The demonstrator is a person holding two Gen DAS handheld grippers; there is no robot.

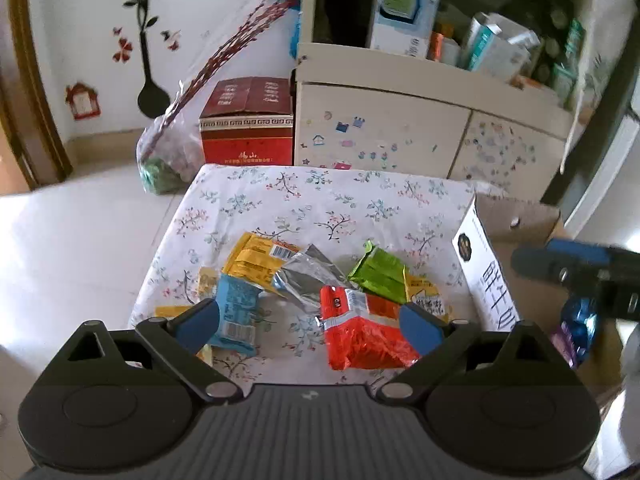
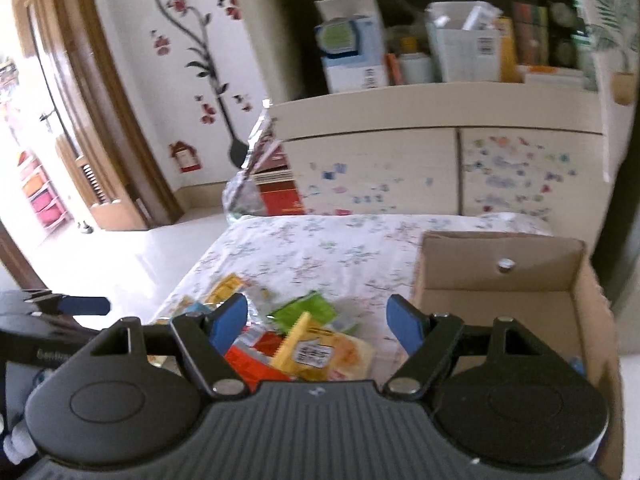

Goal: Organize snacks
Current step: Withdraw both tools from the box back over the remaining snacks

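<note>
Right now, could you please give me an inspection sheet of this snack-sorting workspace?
Surface: table under a floral cloth.
Job's things: snack packets heaped near the front edge, among them red packet, green packet, yellow packet, blue packet, silver packet; cardboard box at the right, blue packet inside.
Clutter: nothing seen on the cloth.
Grippers: left tool open, empty, above the heap; right tool open, empty.
Cables: nothing seen.
Surroundings: stickered cabinet, red carton on the floor.
</note>
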